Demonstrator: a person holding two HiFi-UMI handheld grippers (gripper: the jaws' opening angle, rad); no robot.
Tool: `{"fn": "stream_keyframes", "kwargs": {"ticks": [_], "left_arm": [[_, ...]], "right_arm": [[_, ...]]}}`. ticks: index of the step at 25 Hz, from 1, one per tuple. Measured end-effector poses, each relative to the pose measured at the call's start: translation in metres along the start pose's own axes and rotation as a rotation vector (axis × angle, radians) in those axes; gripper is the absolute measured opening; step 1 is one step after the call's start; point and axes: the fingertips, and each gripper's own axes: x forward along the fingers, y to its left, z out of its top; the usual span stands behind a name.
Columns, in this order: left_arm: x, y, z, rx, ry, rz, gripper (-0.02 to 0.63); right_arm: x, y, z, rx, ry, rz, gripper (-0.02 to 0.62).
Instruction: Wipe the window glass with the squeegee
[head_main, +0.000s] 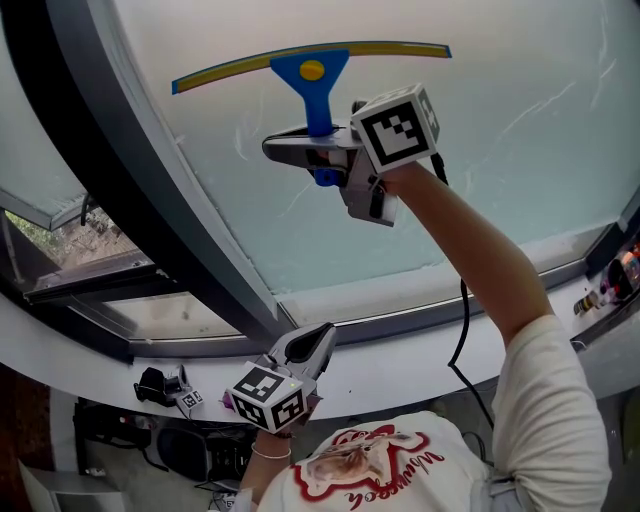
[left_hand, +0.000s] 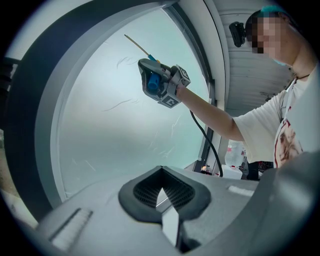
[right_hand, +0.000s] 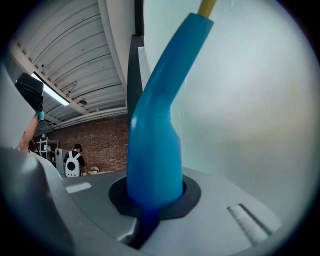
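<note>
Leftmost, my left gripper (head_main: 312, 342) hangs low beside the white window sill (head_main: 400, 375), jaws together on nothing. Centre: the blue plastic squeegee with a long yellow-edged blade (head_main: 312, 70) sits high against the frosted window glass (head_main: 520, 170), blade roughly level. It should handle light and stiff, soft only along the blade edge, so the narrow handle is the place to grip. My right gripper (head_main: 300, 148) is clamped there, my right arm (head_main: 480, 250) stretched upward.
</note>
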Motion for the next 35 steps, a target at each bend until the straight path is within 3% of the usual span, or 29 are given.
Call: {"fn": "stream_keyframes", "kwargs": {"ticks": [35], "left_arm": [[0.011,-0.008,-0.023,-0.017,0.059,-0.022,0.000]], "right_arm": [[0.006,-0.016,-0.126,0.106,0.035,-0.002,0.026]]}}
